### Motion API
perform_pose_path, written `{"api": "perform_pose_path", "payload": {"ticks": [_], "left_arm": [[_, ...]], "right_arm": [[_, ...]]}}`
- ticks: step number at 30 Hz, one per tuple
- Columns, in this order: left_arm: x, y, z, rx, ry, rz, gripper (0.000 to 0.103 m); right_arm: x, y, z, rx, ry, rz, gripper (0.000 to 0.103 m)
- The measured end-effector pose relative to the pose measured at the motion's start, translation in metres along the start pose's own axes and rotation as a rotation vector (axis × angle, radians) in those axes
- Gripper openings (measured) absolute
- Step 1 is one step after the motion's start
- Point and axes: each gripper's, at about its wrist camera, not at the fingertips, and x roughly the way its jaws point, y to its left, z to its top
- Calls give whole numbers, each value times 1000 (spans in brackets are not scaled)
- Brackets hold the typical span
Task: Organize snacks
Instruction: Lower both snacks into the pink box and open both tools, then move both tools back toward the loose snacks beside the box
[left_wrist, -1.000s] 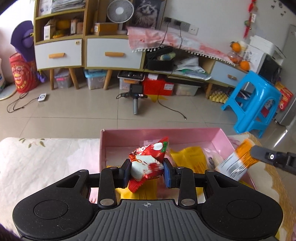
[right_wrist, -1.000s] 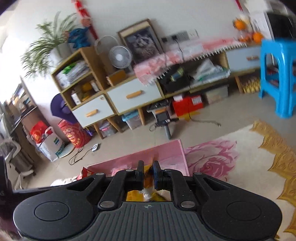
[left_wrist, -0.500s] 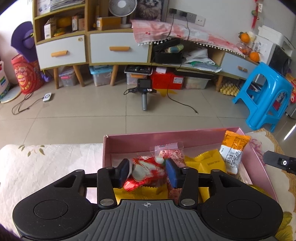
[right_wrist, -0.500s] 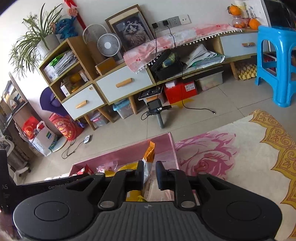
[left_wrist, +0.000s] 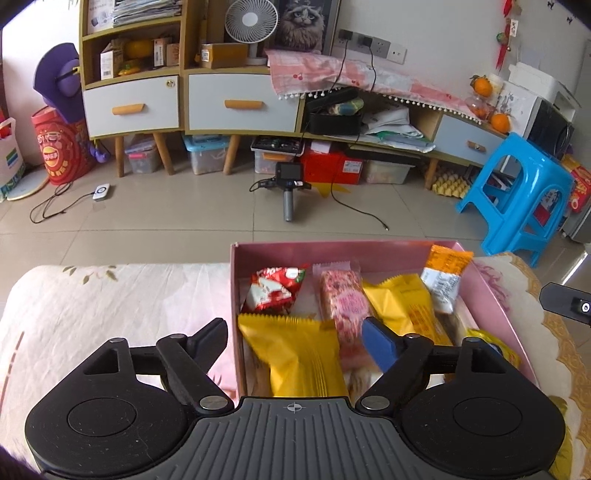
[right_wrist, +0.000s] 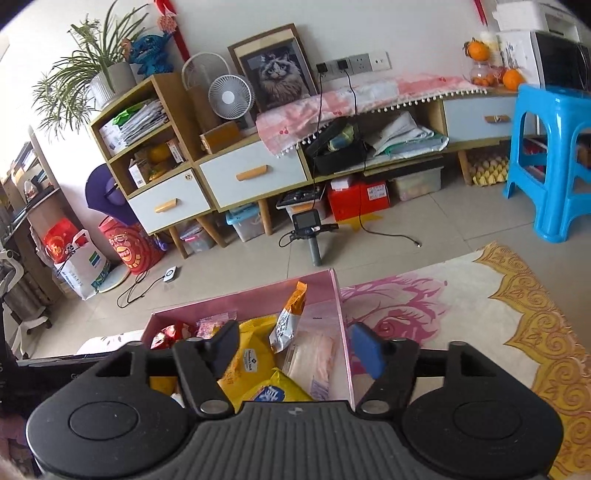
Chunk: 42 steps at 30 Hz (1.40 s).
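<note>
1. Both jaws have just been opening: left hand-held gripper (left_wrist: 295, 338) and right hand-held gripper (right_wrist: 295, 347) stand wide, holding nothing.
2. Red snack (left_wrist: 275, 290) lies in the pink box (left_wrist: 332, 253), far-left corner, ahead of the left one.
3. Orange packet (right_wrist: 290, 317) leans upright against the box's far-right side, ahead of the right one.

home living room: sideboard (left_wrist: 192, 99), cat portrait (left_wrist: 301, 24)

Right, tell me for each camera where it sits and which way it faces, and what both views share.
Left wrist: on the left gripper, angled down over the pink box of snacks toward the cabinets; its own open fingers show, plus the right gripper's tip.
Right wrist: on the right gripper, angled down over the box's right wall and the floral cloth; its own open fingers show.
Shared: the box, orange-and-white packet, fan, blue stool.
</note>
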Motion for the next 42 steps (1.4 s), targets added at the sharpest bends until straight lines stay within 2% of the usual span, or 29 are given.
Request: {"api": "perform_pose_path", "payload": {"ticks": [6,10,26,36,42], "left_arm": [[-33,9,-16,-19,-25,-20,87],[-56,18,-29,-38,-38,-35,89],[-111,62,-89,-30,-35,-24,98],[-118,89,-119,-88,-12,-22,101],[-112,81,-141,11,21,-15,101]], "right_arm": [[-27,7,-4,-29,-13,-4,78],[-46,11,-12,-29,-21,7,83],[-86,33,-56,-151,-29,5,93],[-90,50,-93,-242,-13,35,95],[-84,63,-111,-281,14,24,95]]}}
